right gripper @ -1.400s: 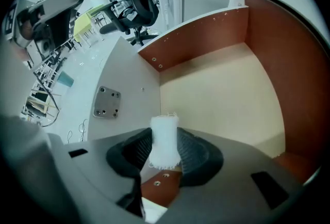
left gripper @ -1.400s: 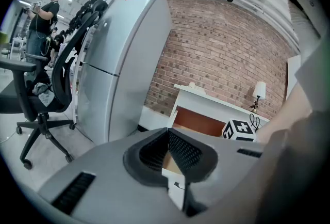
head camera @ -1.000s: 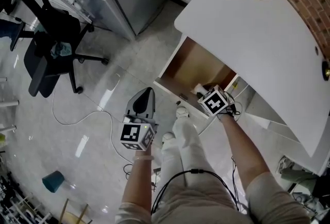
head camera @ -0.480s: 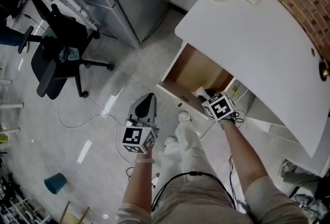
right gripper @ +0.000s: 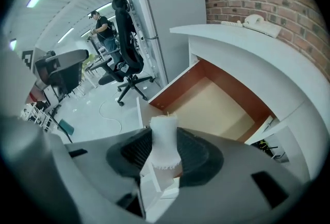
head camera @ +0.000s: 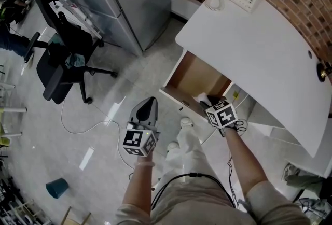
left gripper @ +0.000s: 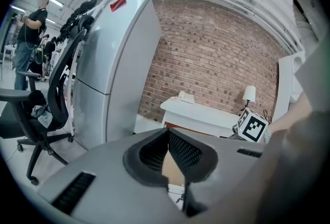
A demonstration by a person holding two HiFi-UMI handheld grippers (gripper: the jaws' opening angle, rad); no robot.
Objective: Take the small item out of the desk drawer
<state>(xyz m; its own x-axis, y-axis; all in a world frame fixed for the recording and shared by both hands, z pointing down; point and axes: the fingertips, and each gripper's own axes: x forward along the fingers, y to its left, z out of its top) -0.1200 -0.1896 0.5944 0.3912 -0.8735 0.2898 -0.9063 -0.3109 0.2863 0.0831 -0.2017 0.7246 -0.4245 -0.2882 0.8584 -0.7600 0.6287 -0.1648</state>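
In the head view, the left gripper (head camera: 149, 102) hangs over the floor beside the person's legs, and the right gripper (head camera: 208, 100) sits at the front edge of the open drawer (head camera: 194, 71) under the white desk (head camera: 259, 42). The left gripper view shows its jaws brought together with nothing between them. The right gripper view shows its jaws clamped on the small white item (right gripper: 164, 135), held above the drawer.
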